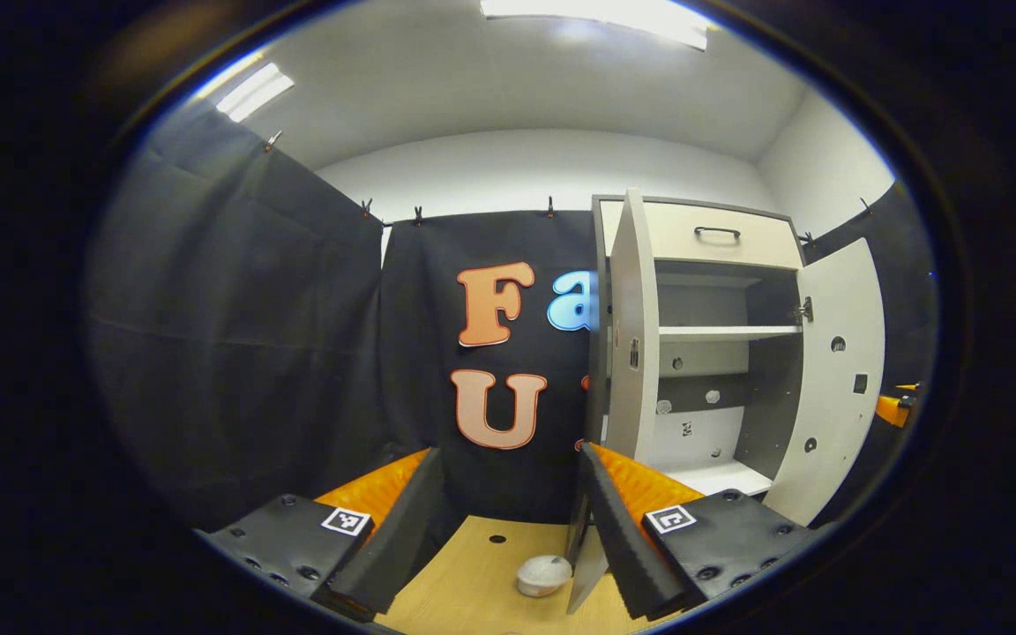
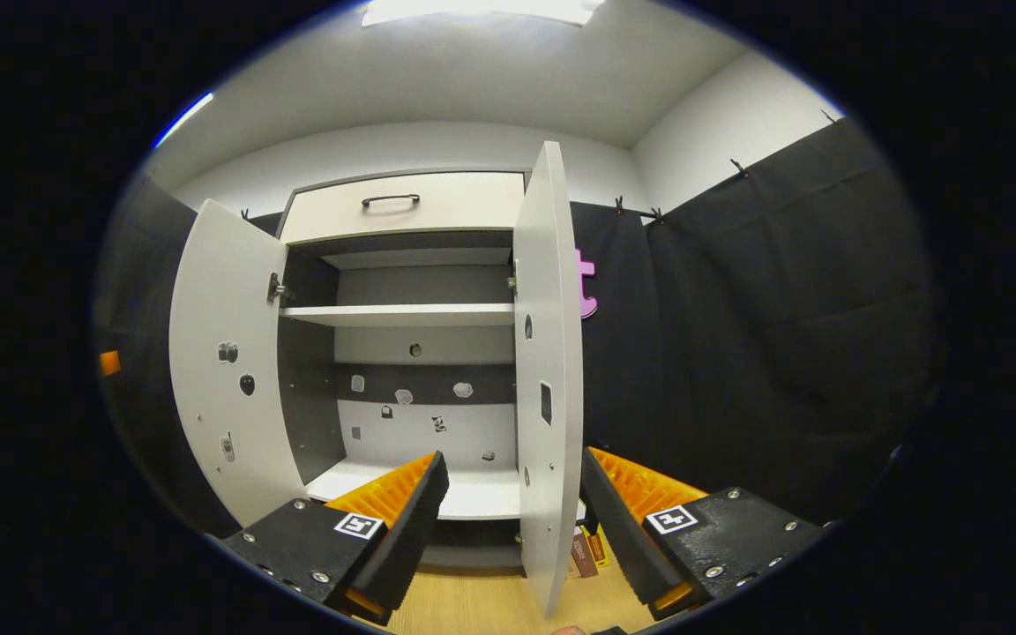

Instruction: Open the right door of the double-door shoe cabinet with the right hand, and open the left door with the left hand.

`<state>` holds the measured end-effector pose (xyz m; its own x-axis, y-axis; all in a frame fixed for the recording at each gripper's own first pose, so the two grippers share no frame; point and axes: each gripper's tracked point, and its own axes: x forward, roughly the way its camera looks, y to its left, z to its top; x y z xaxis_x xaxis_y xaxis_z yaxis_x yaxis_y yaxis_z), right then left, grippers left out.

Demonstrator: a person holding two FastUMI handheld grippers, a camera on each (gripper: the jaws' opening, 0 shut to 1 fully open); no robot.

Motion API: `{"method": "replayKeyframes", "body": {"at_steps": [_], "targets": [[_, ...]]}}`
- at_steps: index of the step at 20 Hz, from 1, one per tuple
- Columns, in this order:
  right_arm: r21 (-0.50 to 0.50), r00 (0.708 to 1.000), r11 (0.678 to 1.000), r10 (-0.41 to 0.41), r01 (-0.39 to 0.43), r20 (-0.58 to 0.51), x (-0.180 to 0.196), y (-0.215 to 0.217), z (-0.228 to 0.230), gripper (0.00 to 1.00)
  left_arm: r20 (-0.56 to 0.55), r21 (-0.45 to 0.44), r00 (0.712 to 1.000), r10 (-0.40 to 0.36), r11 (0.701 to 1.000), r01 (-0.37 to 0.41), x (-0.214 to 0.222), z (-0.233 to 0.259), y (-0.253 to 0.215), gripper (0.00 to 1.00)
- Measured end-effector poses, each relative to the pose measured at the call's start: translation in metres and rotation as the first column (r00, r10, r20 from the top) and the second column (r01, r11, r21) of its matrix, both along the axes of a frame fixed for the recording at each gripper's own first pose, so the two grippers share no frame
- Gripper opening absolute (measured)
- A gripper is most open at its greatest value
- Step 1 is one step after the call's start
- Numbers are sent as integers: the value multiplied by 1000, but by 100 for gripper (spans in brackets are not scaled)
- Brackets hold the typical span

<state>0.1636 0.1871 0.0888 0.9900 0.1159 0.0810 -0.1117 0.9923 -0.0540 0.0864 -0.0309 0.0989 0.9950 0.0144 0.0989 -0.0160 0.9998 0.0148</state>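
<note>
Both doors stand open; each gripper's jaws spread; labels unreadable.

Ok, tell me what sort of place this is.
Probably an indoor recording booth, not a home: black cloth clipped up as walls, a lone shoe cabinet with both doors open, bare white ceiling with strip lights.

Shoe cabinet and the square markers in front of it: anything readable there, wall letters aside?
No readable words or numbers.
Stickers on the cabinet's back panel: too small to read.
Square markers: black-and-white patterns, no letters.
Small packs beside the right door: print blurred.
</note>
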Motion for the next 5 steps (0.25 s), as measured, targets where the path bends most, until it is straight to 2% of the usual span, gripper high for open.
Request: {"method": "replayKeyframes", "body": {"at_steps": [5], "targets": [[0, 1000, 1000, -14, 14, -8, -3, 1, -4, 93, 15, -7, 1000, 2, 1000, -1, -3, 5, 6, 96]]}}
